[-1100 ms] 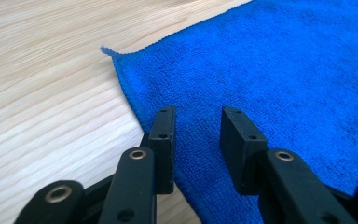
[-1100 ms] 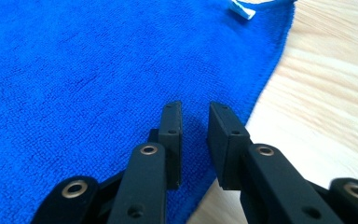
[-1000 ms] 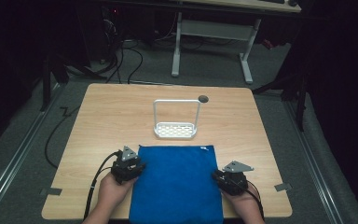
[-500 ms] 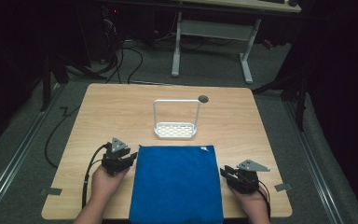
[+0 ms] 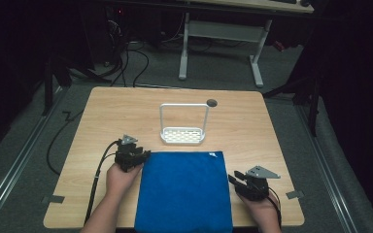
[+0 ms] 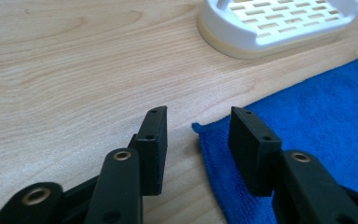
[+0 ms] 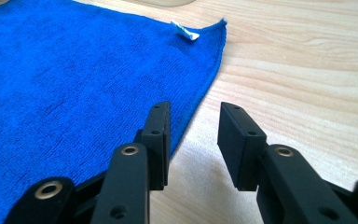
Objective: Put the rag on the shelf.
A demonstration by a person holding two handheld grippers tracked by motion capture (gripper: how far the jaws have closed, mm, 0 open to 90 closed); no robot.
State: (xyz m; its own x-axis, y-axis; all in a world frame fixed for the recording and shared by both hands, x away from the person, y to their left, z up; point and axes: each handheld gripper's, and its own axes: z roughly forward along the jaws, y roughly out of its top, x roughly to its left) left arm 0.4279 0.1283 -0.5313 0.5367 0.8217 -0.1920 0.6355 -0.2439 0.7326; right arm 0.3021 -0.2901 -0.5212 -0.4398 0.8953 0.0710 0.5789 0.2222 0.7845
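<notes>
A blue cloth [image 5: 182, 191] lies flat on the wooden table [image 5: 126, 111], with a small white tag [image 7: 185, 31] at its far right corner. My left gripper [image 5: 144, 155] sits at the cloth's far left corner. Its jaws have just been opening, and in the left gripper view [image 6: 196, 116] that corner lies on the table under the gap, untouched by the pads. My right gripper [image 5: 233, 178] rests by the cloth's right edge. Its jaws have also just been opening [image 7: 196, 109], with bare wood between them and the cloth's edge [image 7: 205, 84] running under one jaw.
A white slotted dish with a tall wire handle [image 5: 183, 136] stands just beyond the cloth, close ahead of the left gripper [image 6: 279, 23]. A small dark hole [image 5: 211, 102] marks the tabletop farther back. Cables and desk legs stand on the floor beyond the table.
My left gripper has slid along the cloth's left edge toward its far corner. My right gripper has drawn slightly right, off the cloth's edge. The cloth has stayed flat.
</notes>
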